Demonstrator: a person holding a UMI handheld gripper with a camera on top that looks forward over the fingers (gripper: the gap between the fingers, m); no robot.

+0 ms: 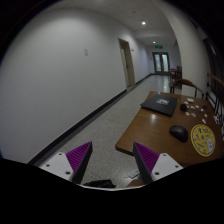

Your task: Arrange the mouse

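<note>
A dark mouse (179,131) lies on the brown wooden table (150,130), near its middle, just left of a round yellow object (203,139). My gripper (112,158) is held above the floor to the left of the table's near corner, well short of the mouse. Its two fingers with purple pads (79,157) stand wide apart and nothing is between them.
A closed dark laptop (160,102) lies further back on the table. Chairs (186,88) stand at the table's far side. A long corridor with speckled grey floor (100,125) runs ahead to double doors (160,62); a white wall lies to the left.
</note>
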